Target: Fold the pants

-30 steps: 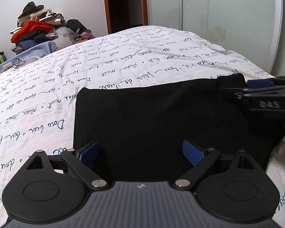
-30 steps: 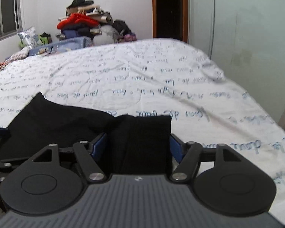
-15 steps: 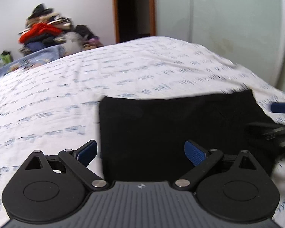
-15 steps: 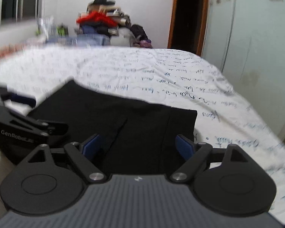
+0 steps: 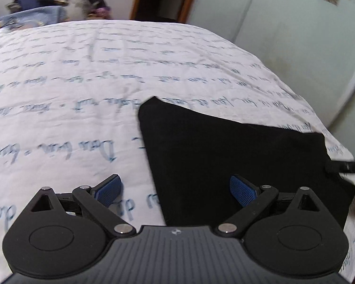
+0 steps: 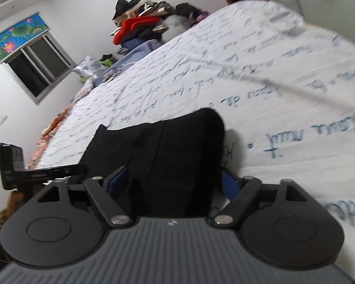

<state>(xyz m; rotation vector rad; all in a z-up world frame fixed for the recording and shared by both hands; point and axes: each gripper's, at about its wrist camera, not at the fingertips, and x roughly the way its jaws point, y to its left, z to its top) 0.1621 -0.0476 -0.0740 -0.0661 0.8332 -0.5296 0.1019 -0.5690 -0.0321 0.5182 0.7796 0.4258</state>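
We find the left gripper (image 5: 175,188) tilted down over the bed, its blue pads (image 5: 107,187) spread wide and clamping nothing; the left pad sits over bare sheet, the right pad over the black pants (image 5: 236,156), whose left edge runs between the two. The right gripper (image 6: 175,179) also points downward, rolled so the room leans in its view; its jaws are closing, with a raised fold of the pants (image 6: 177,151) standing between the pads, though we cannot tell whether the pads press the cloth. The pants lie folded on the near right part of the white bedsheet (image 5: 71,82) printed with blue script, one corner pointing away from us. In the left wrist view the right gripper (image 5: 345,166) shows at the pants' right edge. Open sheet stretches to the left and beyond the pants. A clothes pile (image 6: 142,21) sits at the far end, a wardrobe door (image 5: 284,35) on the right, a window (image 6: 37,66) on the left wall.
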